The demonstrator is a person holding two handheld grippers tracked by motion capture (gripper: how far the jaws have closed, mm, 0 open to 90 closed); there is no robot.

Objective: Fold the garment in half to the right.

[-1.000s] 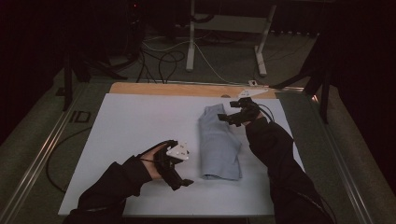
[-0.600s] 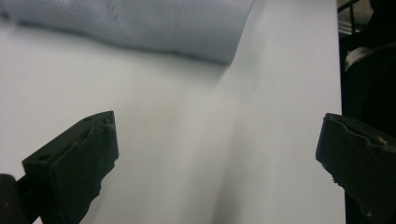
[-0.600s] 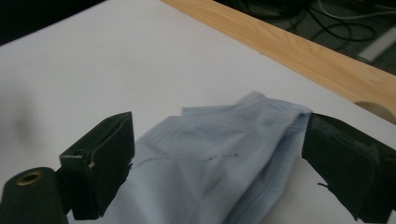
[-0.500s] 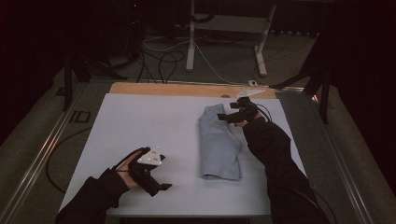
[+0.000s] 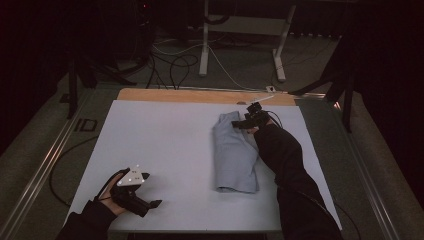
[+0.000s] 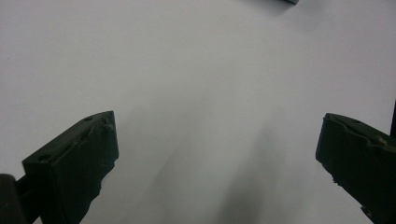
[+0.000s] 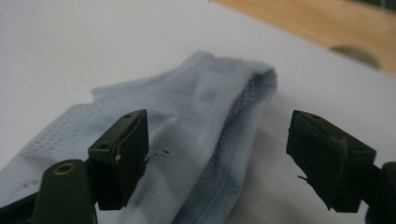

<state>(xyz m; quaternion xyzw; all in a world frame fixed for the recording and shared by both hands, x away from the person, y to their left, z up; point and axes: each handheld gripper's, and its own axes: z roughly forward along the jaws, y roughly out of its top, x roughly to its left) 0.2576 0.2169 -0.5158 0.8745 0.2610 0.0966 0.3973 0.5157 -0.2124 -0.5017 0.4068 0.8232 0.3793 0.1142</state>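
Near end of folded blue garment (image 7: pixel 187 140) cut off by right gripper view's edge.

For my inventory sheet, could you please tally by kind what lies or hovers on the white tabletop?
Folded pale blue mesh garment: 1
Hand-held black tongs: 2, the left tongs near the front left corner, the right tongs at the garment's far end
Total: 3
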